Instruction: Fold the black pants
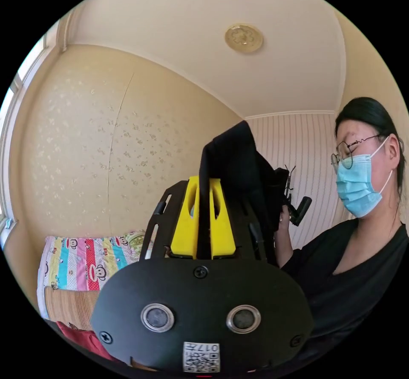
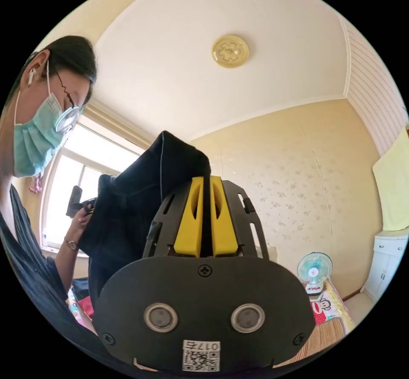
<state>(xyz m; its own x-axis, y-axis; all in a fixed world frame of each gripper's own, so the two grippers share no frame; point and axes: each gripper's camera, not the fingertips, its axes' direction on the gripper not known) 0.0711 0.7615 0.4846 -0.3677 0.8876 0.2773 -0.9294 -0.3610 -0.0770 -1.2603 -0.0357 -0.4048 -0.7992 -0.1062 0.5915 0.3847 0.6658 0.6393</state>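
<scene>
So both cameras point up. In the left gripper view the left hand-held gripper (image 1: 203,187) has the black fabric pants (image 1: 238,162) pinched between its jaws, cloth bunching above and trailing right toward the other hand-held gripper (image 1: 298,208), with the person in the black top (image 1: 353,264) behind it. The patterned cartoon bedsheet (image 1: 85,262) lies lower left. In the right gripper view, the right hand-held gripper (image 2: 205,187) clamps the pants too; the small round desk fan (image 2: 314,269) sits lower right.

The left tongs (image 1: 203,183) are pinching a fold of the black pants (image 1: 238,162) between their yellow jaws, lifting it toward the ceiling. Behind the cloth the right tongs (image 1: 298,208) are showing in the person's hand (image 1: 283,217). A colourful blanket (image 1: 85,264) is lying low on the bed.
</scene>
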